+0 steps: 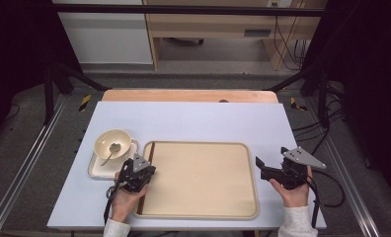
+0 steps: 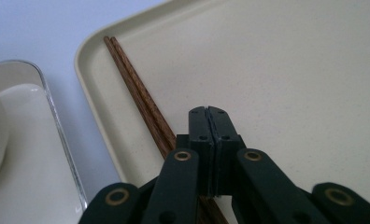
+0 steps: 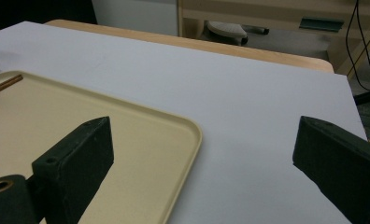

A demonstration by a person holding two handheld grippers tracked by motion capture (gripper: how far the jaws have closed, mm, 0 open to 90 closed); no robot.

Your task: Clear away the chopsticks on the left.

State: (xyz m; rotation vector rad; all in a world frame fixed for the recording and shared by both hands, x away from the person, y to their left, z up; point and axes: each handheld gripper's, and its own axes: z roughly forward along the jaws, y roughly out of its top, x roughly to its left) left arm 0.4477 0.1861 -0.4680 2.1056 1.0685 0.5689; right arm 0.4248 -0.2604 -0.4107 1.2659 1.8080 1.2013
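Note:
A beige tray (image 1: 198, 143) lies in the middle of the pale mat. A pair of dark wooden chopsticks (image 1: 151, 150) rests along the inside of its left rim. My left gripper (image 1: 143, 166) hovers over that rim. In the left gripper view its jaws are pressed together with nothing between the tips (image 2: 207, 110). The chopsticks (image 2: 136, 88) run just to the left of the jaws and pass under the linkage. My right gripper (image 1: 271, 155) is held past the tray's right edge. It stands open and empty, its jaws (image 3: 202, 123) wide above the tray's far right corner (image 3: 192, 130).
A cream bowl (image 1: 113, 141) with a metal spoon (image 1: 110, 152) in it sits on a white square plate (image 1: 98, 169) left of the tray. That plate's edge (image 2: 57, 121) shows close beside the tray. The mat (image 1: 193, 121) extends behind the tray to the wooden table edge (image 1: 188, 95).

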